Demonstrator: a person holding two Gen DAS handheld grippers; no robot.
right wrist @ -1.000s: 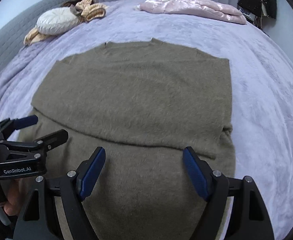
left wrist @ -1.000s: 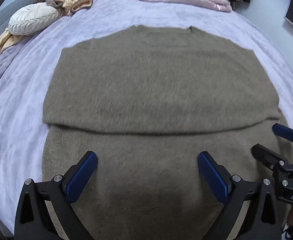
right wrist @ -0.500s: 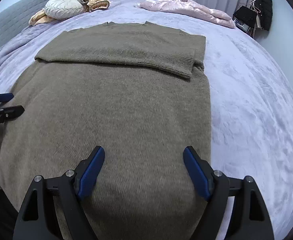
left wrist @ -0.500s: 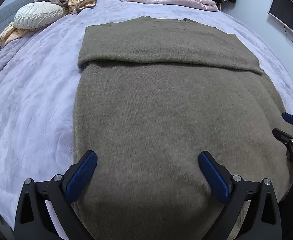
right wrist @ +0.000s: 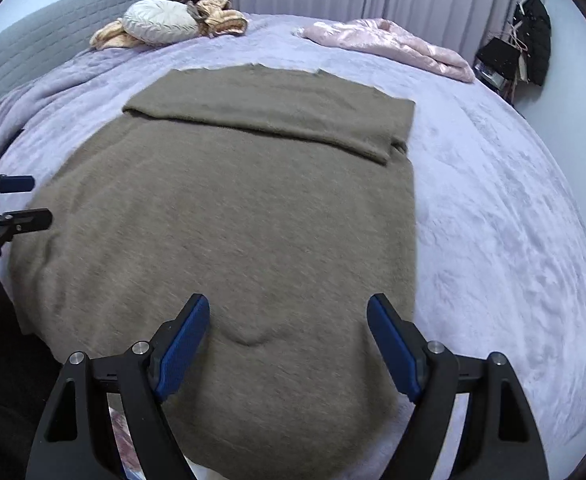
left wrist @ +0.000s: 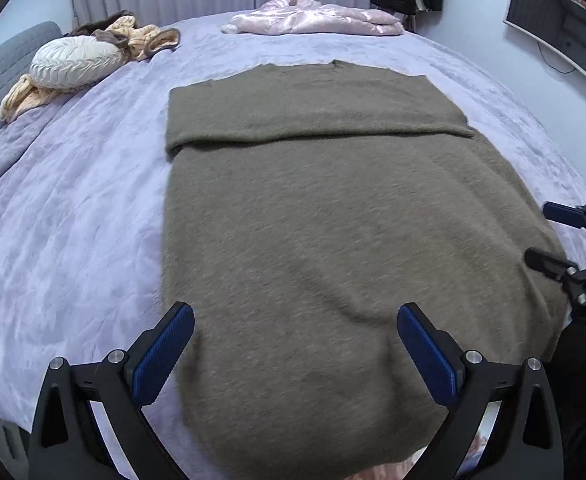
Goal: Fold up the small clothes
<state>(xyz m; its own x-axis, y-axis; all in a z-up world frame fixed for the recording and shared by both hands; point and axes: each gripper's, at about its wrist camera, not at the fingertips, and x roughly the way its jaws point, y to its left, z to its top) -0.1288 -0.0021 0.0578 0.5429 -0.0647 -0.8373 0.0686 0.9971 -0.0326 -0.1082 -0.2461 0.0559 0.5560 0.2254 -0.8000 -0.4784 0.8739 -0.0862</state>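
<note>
Both claws, left point(left wrist: 295, 344) and right point(right wrist: 289, 340), were wide open over the sweater point(left wrist: 333, 220); each should pinch a near corner evenly.

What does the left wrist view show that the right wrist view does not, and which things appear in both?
Only the left wrist view shows the wall-mounted monitor and the right gripper, open. Only the right wrist view shows the left gripper, open, and more of the grey quilted headboard. Both show the olive sweater with its far part folded over, the purple bedspread, the pink jacket and the white round cushion.
</note>
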